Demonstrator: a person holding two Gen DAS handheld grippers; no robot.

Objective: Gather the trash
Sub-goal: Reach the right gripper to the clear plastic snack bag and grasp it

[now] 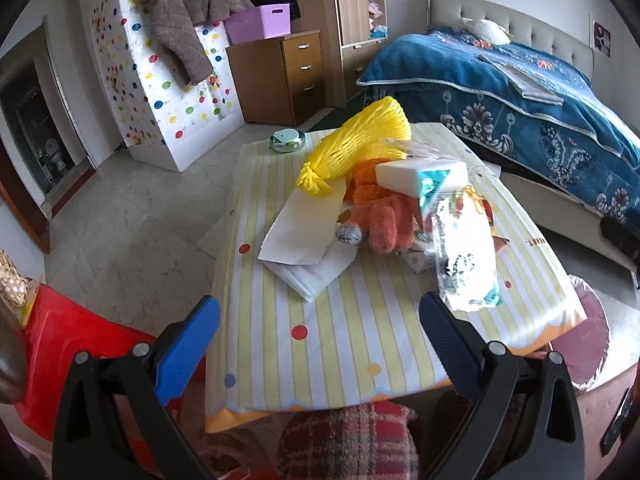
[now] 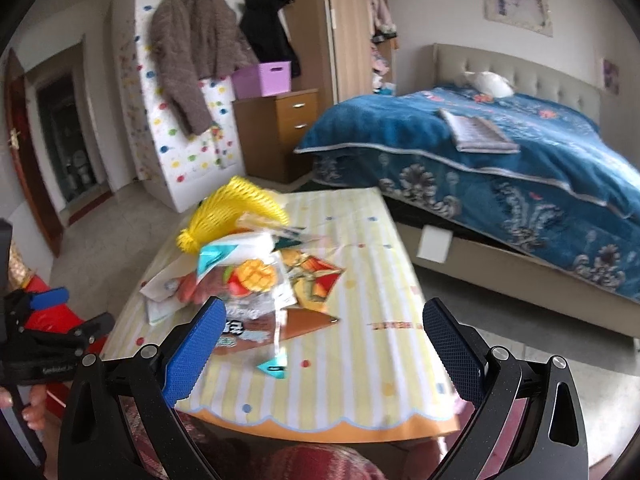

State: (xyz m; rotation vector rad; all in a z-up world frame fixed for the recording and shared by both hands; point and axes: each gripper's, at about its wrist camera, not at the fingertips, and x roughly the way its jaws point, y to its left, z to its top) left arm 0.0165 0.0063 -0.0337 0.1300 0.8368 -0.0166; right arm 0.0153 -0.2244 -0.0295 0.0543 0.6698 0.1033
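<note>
Home bedroom, bed (image 2: 500,148) with blue blanket, wardrobe (image 2: 308,24), hanging coats (image 2: 192,44)

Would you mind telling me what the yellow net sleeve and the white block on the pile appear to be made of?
Yellow net sleeve: looks like soft foam mesh, matte, with an open lattice and a bunched end. White block: probably foam or sponge, matte with squared edges; hard to confirm.

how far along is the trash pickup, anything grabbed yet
Nothing looks collected yet. Both the left gripper and the right gripper are open and empty, held over the table's near edge. The whole pile is left: yellow net, white paper, clear wrapper, orange wrapper. No bin is identifiable in either view.
</note>
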